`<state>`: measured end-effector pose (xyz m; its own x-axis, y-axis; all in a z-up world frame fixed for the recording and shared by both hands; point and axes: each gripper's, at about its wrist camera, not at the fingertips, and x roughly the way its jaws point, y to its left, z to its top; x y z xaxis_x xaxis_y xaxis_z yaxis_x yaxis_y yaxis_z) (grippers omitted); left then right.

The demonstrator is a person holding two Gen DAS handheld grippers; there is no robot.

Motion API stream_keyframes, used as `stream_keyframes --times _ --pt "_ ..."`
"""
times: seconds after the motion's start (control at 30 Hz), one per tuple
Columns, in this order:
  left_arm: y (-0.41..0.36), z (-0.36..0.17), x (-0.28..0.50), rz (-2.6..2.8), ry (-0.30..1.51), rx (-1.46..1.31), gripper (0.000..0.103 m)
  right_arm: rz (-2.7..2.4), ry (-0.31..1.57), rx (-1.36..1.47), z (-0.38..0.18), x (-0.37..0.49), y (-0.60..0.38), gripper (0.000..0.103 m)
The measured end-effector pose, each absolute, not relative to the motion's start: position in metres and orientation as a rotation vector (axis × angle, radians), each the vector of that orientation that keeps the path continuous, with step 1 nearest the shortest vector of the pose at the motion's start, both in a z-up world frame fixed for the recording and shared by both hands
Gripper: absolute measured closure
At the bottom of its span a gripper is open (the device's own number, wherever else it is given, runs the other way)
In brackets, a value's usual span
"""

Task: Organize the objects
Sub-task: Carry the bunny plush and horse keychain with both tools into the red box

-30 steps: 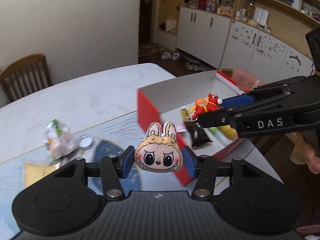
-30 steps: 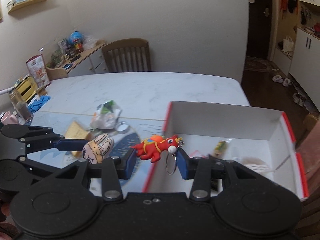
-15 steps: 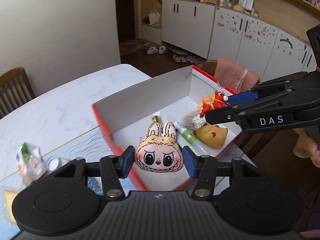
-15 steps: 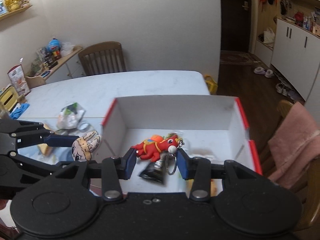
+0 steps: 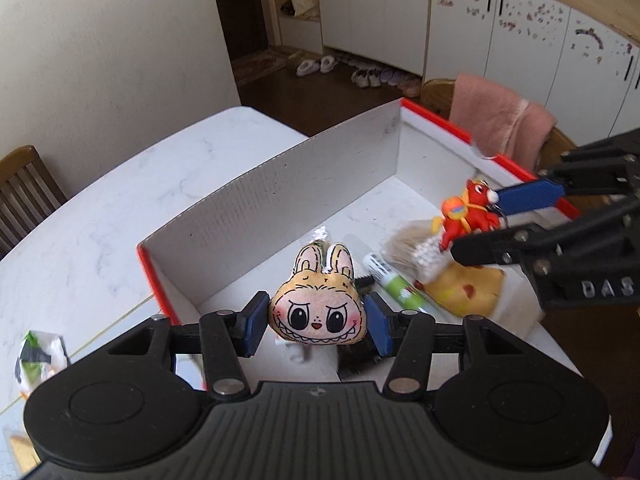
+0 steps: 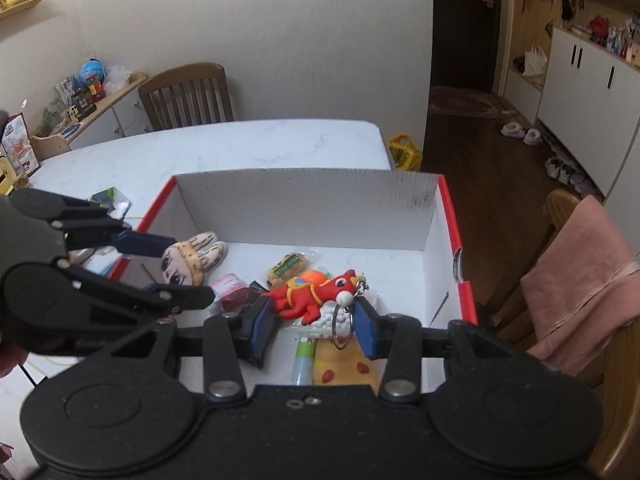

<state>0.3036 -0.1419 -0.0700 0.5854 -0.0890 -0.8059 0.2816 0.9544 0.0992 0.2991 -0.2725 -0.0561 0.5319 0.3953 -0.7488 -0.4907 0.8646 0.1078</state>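
Left wrist view: both tongs are now hanging over the red-edged box [image 5: 280, 184] instead of the worktop — left tongs [image 5: 316, 318] clenching the bunny plush [image 5: 318, 316] at lower centre, right tongs [image 6: 314, 314] gripping the red horse keychain [image 6: 316, 290] — both ready for dropping.

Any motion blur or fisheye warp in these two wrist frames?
Left wrist view: red horse keychain and the items under it smear with motion blur, while the bunny plush stays sharp. Right wrist view: mostly crisp, the horse included. Both views: fisheye bends the red-edged box and the room's edges.
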Motion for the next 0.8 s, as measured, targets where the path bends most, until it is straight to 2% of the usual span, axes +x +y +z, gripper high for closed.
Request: stream_keyframes --times 0.47,0.8 --pt "-0.149 -0.099 0.370 -0.160 1.017 0.294 0.052 0.569 0.919 -0.244 -0.089 0.332 -0.249 0.061" --pt "-0.141 -0.119 0.392 -0.160 1.147 0.230 0.052 0.588 0.961 -0.271 -0.099 0.342 -0.245 0.061"
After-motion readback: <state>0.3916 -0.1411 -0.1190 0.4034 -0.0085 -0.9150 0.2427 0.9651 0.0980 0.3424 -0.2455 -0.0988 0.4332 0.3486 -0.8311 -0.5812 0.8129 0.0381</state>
